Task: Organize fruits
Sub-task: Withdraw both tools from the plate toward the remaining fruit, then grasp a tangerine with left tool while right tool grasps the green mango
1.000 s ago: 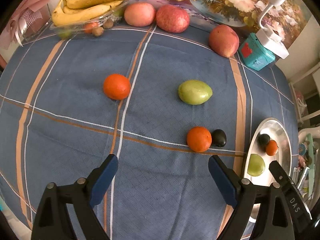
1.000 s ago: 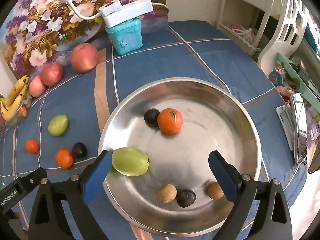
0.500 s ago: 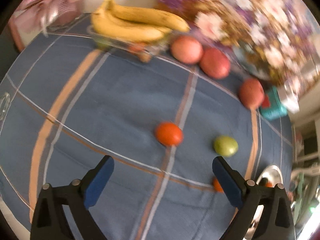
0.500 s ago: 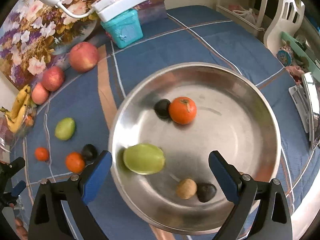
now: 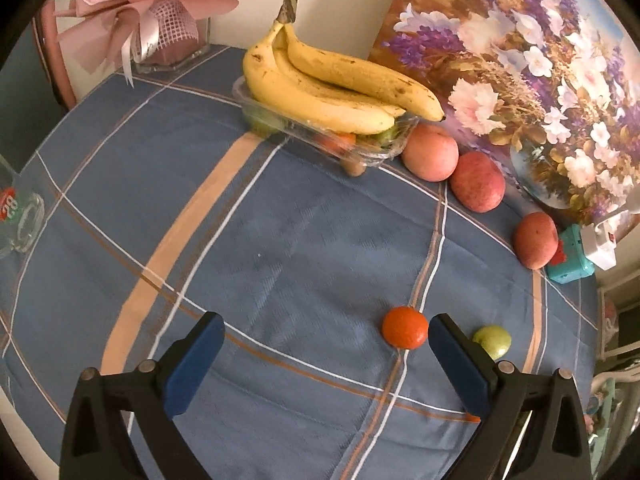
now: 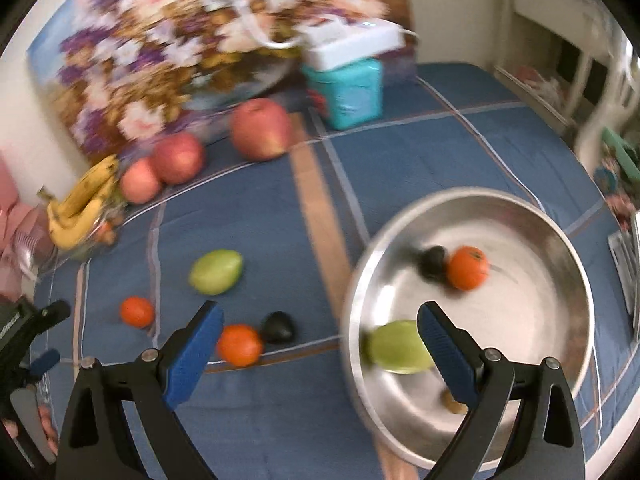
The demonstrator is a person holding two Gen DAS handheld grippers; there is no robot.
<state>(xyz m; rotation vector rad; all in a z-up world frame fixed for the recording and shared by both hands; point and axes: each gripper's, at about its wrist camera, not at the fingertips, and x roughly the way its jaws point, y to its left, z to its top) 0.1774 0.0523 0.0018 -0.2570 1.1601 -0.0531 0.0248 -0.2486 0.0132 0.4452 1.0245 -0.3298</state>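
My left gripper point(image 5: 326, 360) is open and empty above the blue checked cloth. An orange point(image 5: 404, 327) lies just inside its right finger, and a green fruit point(image 5: 493, 341) peeks out behind that finger. My right gripper point(image 6: 318, 346) is open and empty. Below it lie an orange point(image 6: 239, 345) and a dark fruit point(image 6: 279, 327); another orange point(image 6: 137, 311) and a green fruit point(image 6: 216, 271) lie further left. The steel bowl point(image 6: 560, 380) at the right holds a green fruit point(image 6: 394, 348), an orange point(image 6: 467, 267), a dark fruit point(image 6: 432, 260) and a brown one.
Bananas point(image 5: 320, 88) lie on a clear tray point(image 5: 372, 154) at the back. Three apples point(image 5: 430, 153) point(image 5: 478, 182) point(image 5: 535, 240) line the flower painting point(image 5: 520, 60). A teal box point(image 5: 570, 260) stands at the right, a pink bouquet point(image 5: 148, 4) at the back left, a glass point(image 5: 16, 216) at the left edge.
My left gripper has swung left and back, so the bananas and bouquet now fill its view. My right gripper has swung left off the bowl toward the loose fruits; its view is blurred.
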